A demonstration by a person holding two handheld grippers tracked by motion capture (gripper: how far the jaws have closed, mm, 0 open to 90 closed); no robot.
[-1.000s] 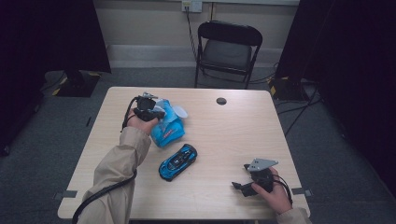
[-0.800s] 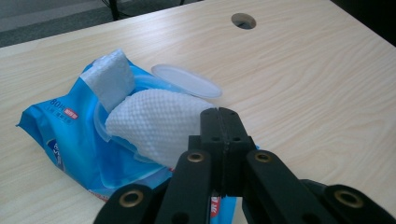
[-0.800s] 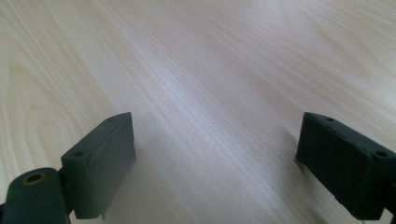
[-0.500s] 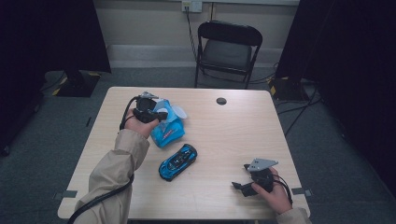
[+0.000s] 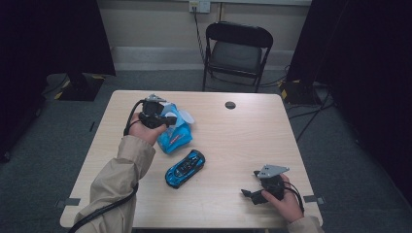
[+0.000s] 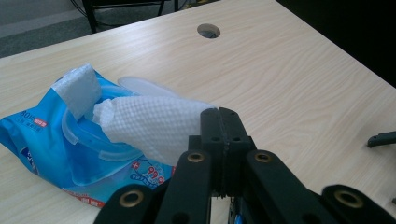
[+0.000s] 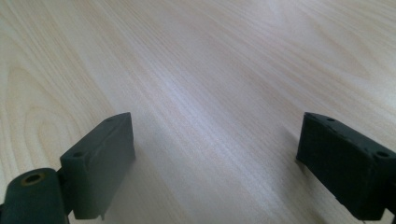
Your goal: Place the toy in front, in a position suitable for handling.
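Work in hand: a wet wipe (image 6: 154, 123) is being drawn out of a blue wipes pack (image 6: 70, 154) that lies on the far left part of the table (image 5: 233, 141).

Left gripper (image 6: 218, 122): its jaws are pressed together on the free end of the wet wipe; the sheet is seen stretched between the jaws and the opening of the pack, raised off the table.

Right gripper (image 7: 215, 149): its jaws are spread wide with nothing between them; it is held low over bare wood at the near right corner, well apart from the pack.

Wipes pack: its flip lid is folded open, and a second white sheet stands at the mouth, beside the sheet being drawn.

Toy car (image 5: 184, 168): a blue car is parked near the middle of the table, just on the near side of the pack.

Risk, pack lifted: the pack is not pinned down by anything, so it is likely to be dragged or raised along with the sheet.

Risk, extra sheet: the next wipe may be pulled out too, since the sheets are interleaved.

Risk, tearing: the wet sheet is pinched only at its end and may be torn or slipped free under a sharp pull.

Risk, car nudged: a sliding pack could be pushed against the toy car.
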